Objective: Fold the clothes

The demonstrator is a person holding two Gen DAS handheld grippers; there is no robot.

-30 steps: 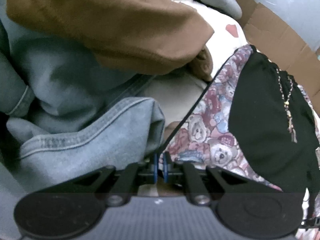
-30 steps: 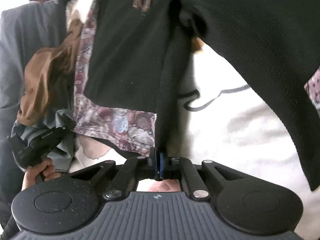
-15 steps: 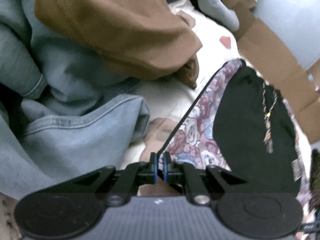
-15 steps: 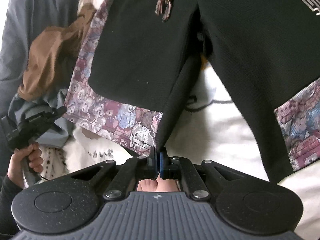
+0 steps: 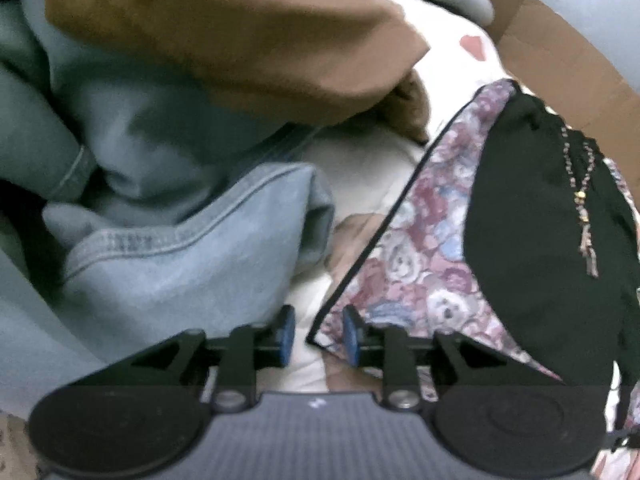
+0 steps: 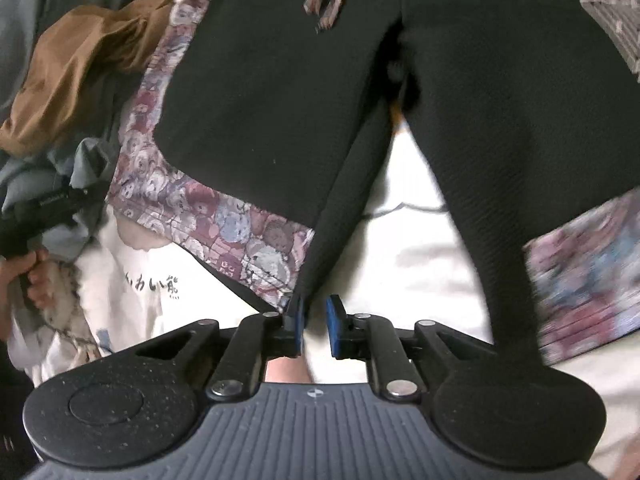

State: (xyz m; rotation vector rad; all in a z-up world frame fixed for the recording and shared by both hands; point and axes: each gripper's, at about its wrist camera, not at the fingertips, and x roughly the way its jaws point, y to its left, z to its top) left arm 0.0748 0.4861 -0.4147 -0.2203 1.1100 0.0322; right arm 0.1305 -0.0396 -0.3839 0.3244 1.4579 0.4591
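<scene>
Two hand-held grippers rest parted at the hem of black shorts with teddy-bear print panels, spread on a white printed sheet.

The left gripper (image 5: 316,336) stands parted, the shorts' (image 5: 536,232) hem corner lying loose between its blue pads. The right gripper (image 6: 314,326) is also parted, its left pad touching an inner leg hem (image 6: 280,128). Beyond lie a light blue denim garment (image 5: 192,264) and a brown garment (image 5: 240,36), then brown cardboard (image 5: 560,60).
</scene>
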